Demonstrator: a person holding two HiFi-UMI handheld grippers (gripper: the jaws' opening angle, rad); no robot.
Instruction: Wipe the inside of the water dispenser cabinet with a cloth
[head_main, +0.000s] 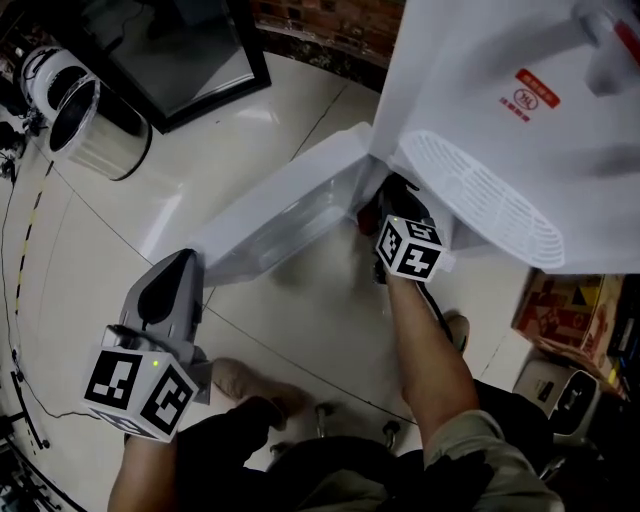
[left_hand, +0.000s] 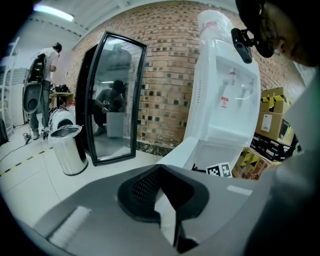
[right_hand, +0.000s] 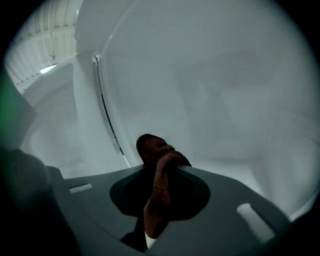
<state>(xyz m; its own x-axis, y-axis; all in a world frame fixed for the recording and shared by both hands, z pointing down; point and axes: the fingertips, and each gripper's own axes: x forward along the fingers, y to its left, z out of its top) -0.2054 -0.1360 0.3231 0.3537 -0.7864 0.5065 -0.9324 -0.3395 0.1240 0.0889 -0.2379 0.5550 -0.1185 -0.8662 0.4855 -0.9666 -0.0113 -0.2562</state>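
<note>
Counted one cloth (right_hand: 159, 167), dark and brownish, pinched between the jaws of the right hand-held gripper (right_hand: 159, 205). Saw those jaws closed part-way onto the fabric, with a crumpled wad poking out past the tips. Located that gripper inside the lower cabinet (right_hand: 210, 100) of the one white water dispenser (head_main: 500, 90), past its single door (head_main: 285, 205), which stood open. Could not tell whether the wad touched the pale inner wall or only sat near it.

Judged the cloth soft, light and limp, likely to fold and slide rather than push back. Thought it best taken at its bunched middle, deep in the jaws, leaving a fat pad free in front to meet the wall. Judged the cabinet's plastic smooth and stiff, and the door light and easy to knock.

Found the left hand-held gripper (head_main: 178, 270) near the door's outer edge but apart from it, low over the tiled floor (head_main: 300, 330), jaws fully together and holding nothing.

Tallied two hand-held grippers in all, one steel bin (head_main: 85, 125) and one black-framed glass panel (left_hand: 112, 100) against the brick wall (left_hand: 165, 75). Noted several cardboard boxes (left_hand: 272, 107) beside the dispenser, number unclear.
</note>
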